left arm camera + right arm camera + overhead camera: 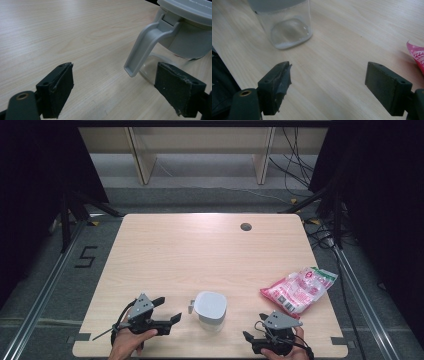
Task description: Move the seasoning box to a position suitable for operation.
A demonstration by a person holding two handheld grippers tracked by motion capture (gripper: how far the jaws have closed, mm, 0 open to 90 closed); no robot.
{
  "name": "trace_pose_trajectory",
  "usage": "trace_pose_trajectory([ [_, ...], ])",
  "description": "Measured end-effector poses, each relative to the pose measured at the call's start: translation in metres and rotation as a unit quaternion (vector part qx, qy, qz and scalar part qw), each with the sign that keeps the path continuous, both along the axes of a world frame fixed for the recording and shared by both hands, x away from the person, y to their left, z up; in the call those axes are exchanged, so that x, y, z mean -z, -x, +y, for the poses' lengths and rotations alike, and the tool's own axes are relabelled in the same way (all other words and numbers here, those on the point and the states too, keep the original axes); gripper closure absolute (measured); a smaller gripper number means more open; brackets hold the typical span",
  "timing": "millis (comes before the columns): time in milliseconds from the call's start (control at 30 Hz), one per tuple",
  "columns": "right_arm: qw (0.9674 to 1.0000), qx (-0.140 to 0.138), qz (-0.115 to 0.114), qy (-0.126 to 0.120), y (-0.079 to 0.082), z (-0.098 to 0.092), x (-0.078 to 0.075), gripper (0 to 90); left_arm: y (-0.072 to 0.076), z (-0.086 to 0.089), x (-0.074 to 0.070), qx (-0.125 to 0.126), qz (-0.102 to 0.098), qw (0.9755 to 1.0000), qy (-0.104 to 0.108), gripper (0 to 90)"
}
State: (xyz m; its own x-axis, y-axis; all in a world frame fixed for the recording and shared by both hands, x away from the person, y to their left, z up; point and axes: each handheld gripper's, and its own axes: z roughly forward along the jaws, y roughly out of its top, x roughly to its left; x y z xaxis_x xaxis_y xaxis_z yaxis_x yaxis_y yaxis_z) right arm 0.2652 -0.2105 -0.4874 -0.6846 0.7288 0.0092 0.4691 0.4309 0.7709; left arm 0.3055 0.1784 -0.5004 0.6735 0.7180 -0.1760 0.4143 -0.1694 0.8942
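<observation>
A clear glass jar with a pale grey lid stands near the table's front edge, between my two grippers. A grey latch handle hangs off its left side. My left gripper is just left of the jar, open, pointing at it. In the left gripper view the handle hangs down ahead of the open left gripper, apart from both pads. My right gripper sits right of the jar, open with nothing in it. In the right gripper view the jar's base is ahead to the left of the right gripper.
A pink and white plastic bag lies at the right side of the wooden table; its corner shows in the right gripper view. A round cable hole is near the far edge. Both hands are at the front edge.
</observation>
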Motion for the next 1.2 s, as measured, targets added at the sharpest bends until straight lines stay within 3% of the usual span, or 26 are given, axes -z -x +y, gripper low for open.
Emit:
trace_pose_trajectory([
  [33,1.0000,-0.001,-0.001,0.001,0.000,0.000,0.000,21.5,-0.001,0.000,0.000,0.005,-0.007,0.9999,-0.007,14.5],
  [100,0.9999,-0.013,0.001,0.001,-0.002,-0.001,0.000,22.2,-0.001,-0.001,0.002,0.004,-0.001,1.0000,-0.004,14.5],
  [200,1.0000,0.000,-0.005,-0.002,-0.001,-0.001,-0.001,21.7,-0.001,-0.002,0.003,-0.001,0.001,1.0000,-0.007,14.5],
  [267,1.0000,-0.001,-0.007,-0.001,-0.001,-0.001,0.000,21.7,-0.002,-0.001,0.003,0.009,-0.009,0.9998,-0.017,14.7],
  [367,0.9999,-0.004,-0.010,0.003,-0.001,-0.001,-0.001,21.8,-0.001,-0.003,0.004,0.006,0.001,0.9999,-0.014,14.7],
  [500,1.0000,-0.005,-0.002,-0.003,-0.002,-0.001,-0.001,21.7,0.000,-0.003,0.004,0.007,-0.005,0.9997,-0.021,15.6],
  [567,0.9999,0.000,-0.013,0.001,-0.002,-0.002,-0.001,21.4,0.000,-0.003,0.004,0.007,-0.005,0.9998,-0.017,16.1],
  [767,0.9999,-0.004,-0.014,0.003,-0.002,-0.002,-0.001,21.0,0.001,-0.005,0.004,0.008,-0.005,0.9996,-0.026,16.4],
  [867,0.9999,-0.004,-0.014,0.004,-0.002,-0.003,-0.001,21.0,-0.001,-0.004,0.004,0.018,-0.017,0.9991,-0.034,17.0],
  [933,0.9999,-0.005,-0.014,0.004,-0.002,-0.003,-0.001,20.8,0.001,-0.006,0.004,0.011,-0.009,0.9995,-0.028,17.8],
  [1200,0.9999,-0.004,-0.010,0.000,-0.002,-0.002,-0.001,20.5,-0.001,-0.010,0.002,0.036,-0.033,0.9986,-0.021,27.3],
])
